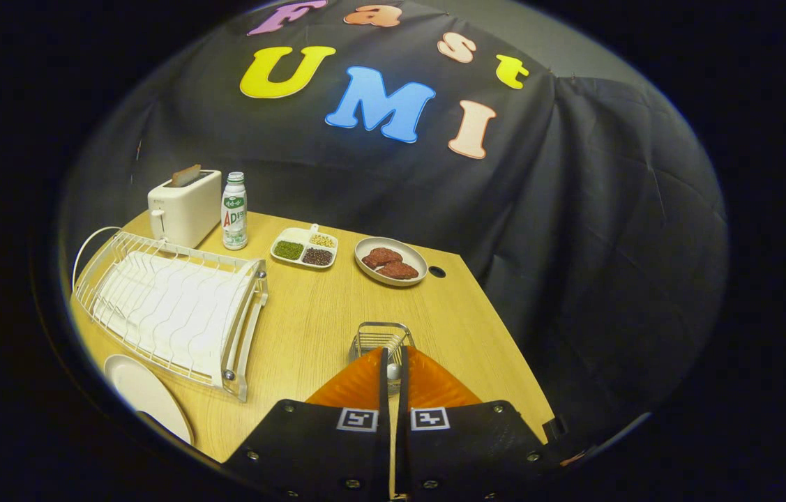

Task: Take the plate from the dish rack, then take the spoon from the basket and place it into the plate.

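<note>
A white plate lies flat on the wooden table, in front of the white wire dish rack, off to the left of my fingers. A small metal wire basket stands just beyond my fingertips. My gripper hangs over the basket with its two fingers drawn almost together. A thin pale piece, the spoon's handle, is pinched in the narrow slit between them. The rest of the spoon is hidden behind the fingers.
At the back of the table stand a white toaster, a bottle, a divided dish of beans and a bowl of brown patties. A cable hole lies by the table's right edge, which drops off close to the basket.
</note>
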### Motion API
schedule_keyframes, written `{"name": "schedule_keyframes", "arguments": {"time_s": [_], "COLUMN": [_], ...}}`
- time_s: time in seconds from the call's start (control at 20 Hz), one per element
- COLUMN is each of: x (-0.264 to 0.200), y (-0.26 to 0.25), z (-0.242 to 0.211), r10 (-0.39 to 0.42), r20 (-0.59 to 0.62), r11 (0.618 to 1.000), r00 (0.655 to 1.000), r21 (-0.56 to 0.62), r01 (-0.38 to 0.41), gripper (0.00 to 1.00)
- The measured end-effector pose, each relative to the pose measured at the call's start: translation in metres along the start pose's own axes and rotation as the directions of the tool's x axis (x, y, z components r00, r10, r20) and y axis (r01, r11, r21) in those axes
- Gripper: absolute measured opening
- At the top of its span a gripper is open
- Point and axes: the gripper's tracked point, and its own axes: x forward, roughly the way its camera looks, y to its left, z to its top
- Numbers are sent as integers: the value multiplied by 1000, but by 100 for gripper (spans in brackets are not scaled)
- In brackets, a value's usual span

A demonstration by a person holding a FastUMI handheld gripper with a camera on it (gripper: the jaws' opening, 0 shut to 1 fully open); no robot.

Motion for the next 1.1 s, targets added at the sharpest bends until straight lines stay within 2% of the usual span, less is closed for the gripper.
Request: {"name": "schedule_keyframes", "arguments": {"time_s": [0.4, 0.6, 0.8, 1.1], "x": [-7, -27, -63, -135], "y": [-5, 0, 30, 110], "z": [31, 59, 87, 109], "r10": [-23, -18, 43, 225], "r20": [63, 121, 192, 284], "r11": [1000, 998, 997, 971], "r00": [998, 993, 981, 932], "r21": [-13, -50, -67, -140], "r01": [24, 24, -30, -192], "gripper": [0, 0, 0, 0]}}
